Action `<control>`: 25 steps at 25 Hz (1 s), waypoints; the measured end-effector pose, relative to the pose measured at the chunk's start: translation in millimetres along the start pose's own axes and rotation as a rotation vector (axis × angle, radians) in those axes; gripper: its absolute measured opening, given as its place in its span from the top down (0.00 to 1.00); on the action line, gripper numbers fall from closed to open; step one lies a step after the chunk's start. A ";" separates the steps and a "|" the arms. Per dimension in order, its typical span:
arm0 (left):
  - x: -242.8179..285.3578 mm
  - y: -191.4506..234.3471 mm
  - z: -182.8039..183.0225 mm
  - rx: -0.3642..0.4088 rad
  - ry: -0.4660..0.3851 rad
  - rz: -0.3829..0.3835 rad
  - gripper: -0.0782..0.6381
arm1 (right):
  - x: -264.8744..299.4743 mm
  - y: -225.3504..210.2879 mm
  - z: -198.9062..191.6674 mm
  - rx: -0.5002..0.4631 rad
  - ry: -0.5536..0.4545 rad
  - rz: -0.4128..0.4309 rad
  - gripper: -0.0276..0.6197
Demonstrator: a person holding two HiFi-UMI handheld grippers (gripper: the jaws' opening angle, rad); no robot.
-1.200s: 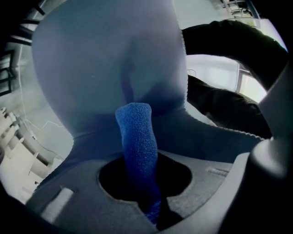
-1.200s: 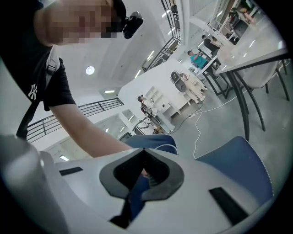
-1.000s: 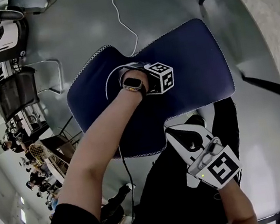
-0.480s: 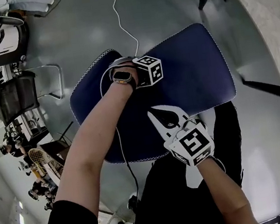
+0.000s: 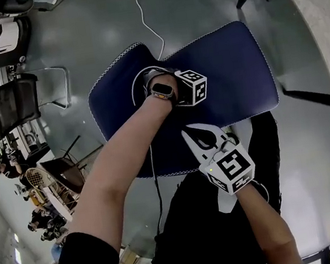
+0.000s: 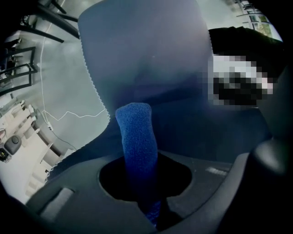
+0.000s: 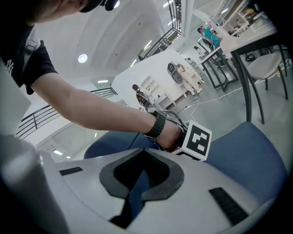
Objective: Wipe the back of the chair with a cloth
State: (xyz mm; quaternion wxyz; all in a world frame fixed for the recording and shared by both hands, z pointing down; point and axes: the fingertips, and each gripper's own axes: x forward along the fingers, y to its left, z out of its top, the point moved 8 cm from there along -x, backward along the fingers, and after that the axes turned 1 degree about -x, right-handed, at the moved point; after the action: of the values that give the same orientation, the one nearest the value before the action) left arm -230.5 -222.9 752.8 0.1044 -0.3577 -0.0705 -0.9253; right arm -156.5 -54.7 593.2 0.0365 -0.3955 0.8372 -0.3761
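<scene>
chair back (image 5: 230,75), navy: lies under both grippers. cloth (image 6: 136,137), blue: clamped in left gripper (image 6: 149,205), pressed to the chair back; shows in left gripper view only, not in head view. right gripper (image 5: 198,137): jaws together, empty, above the chair back's near edge.

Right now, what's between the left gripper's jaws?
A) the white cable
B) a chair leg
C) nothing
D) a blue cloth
D: the left gripper is shut on the blue cloth, whose free end sticks out toward the chair back.
</scene>
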 end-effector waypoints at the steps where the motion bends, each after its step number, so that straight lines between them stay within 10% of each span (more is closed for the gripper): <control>1: 0.2 -11.8 1.2 0.014 -0.001 -0.016 0.79 | -5.6 4.4 -0.7 -0.004 0.006 -0.002 0.94; 11: -17.2 -109.1 25.6 0.042 -0.025 -0.301 0.79 | -55.5 26.6 -1.1 0.008 0.059 0.015 0.94; 25: -49.4 -167.0 23.4 -0.081 -0.083 -0.421 0.79 | -101.5 50.4 -15.8 -0.006 0.155 0.127 0.94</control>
State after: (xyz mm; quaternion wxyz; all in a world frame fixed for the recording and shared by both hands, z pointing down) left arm -220.4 -49.4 727.2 -0.1084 -0.3769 -0.1107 -0.9132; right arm -124.6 45.2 547.3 -0.0057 -0.3112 0.8620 -0.4000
